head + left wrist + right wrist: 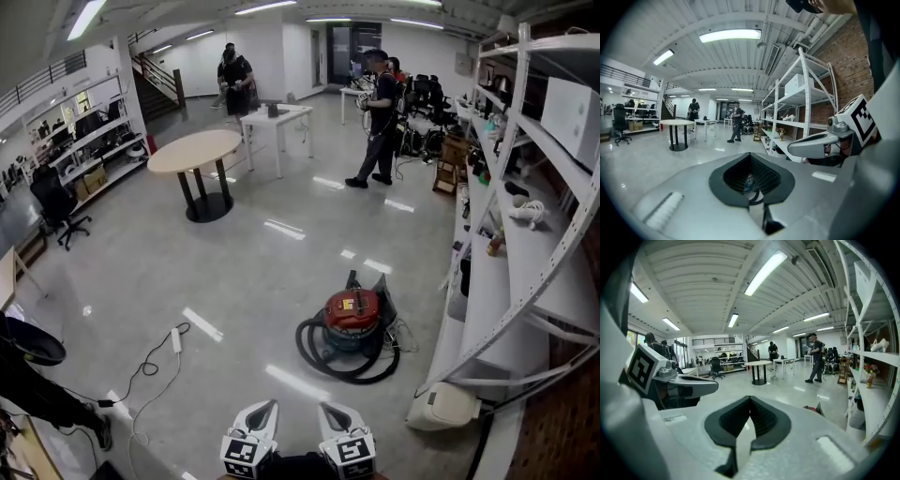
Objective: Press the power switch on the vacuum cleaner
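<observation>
The vacuum cleaner point(352, 315) stands on the grey floor by the shelving, with a red lid, a dark drum and a black hose point(317, 352) coiled round its base. Both grippers are held low at the bottom edge of the head view, well short of it. The left gripper point(271, 405) point(750, 154) is shut with nothing in it, its tips meeting. The right gripper point(324, 406) point(750, 398) is likewise shut and holds nothing. A red sliver of the vacuum cleaner point(812, 408) peeks over the right gripper's body.
White shelving point(525, 234) runs along the right, with a white case point(441, 406) on the floor under it. A power strip with its cable point(175, 339) lies to the left. Farther off are a round table point(195, 150), a white table point(277, 117) and two persons point(380, 112) point(234, 75).
</observation>
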Tool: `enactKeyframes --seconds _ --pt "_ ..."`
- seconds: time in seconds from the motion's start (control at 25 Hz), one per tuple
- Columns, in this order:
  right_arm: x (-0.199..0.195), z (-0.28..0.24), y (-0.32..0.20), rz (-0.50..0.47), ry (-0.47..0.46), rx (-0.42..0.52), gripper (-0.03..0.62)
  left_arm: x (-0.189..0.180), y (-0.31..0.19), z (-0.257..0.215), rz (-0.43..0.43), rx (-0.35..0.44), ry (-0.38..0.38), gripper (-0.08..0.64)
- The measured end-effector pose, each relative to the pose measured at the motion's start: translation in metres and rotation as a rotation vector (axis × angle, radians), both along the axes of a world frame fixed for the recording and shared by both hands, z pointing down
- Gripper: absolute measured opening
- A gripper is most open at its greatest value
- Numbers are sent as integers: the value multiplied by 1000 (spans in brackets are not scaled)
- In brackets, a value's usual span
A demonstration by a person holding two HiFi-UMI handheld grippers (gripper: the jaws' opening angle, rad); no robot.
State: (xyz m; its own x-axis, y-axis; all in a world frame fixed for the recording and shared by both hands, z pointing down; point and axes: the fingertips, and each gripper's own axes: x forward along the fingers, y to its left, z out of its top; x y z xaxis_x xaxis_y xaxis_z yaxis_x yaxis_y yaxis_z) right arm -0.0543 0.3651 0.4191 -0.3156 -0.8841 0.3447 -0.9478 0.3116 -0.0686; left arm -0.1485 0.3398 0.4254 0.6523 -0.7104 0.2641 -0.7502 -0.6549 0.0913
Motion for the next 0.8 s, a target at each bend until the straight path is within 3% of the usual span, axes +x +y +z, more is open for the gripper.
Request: enactKeyframes --seconds 0.4,0.8 --pt "11 -3 18 58 12 -17 -8 9 17 15 40 -22 11 15" --pt "2 21 23 27 -36 -36 -9 -3 30 13 30 -14 -6 15"
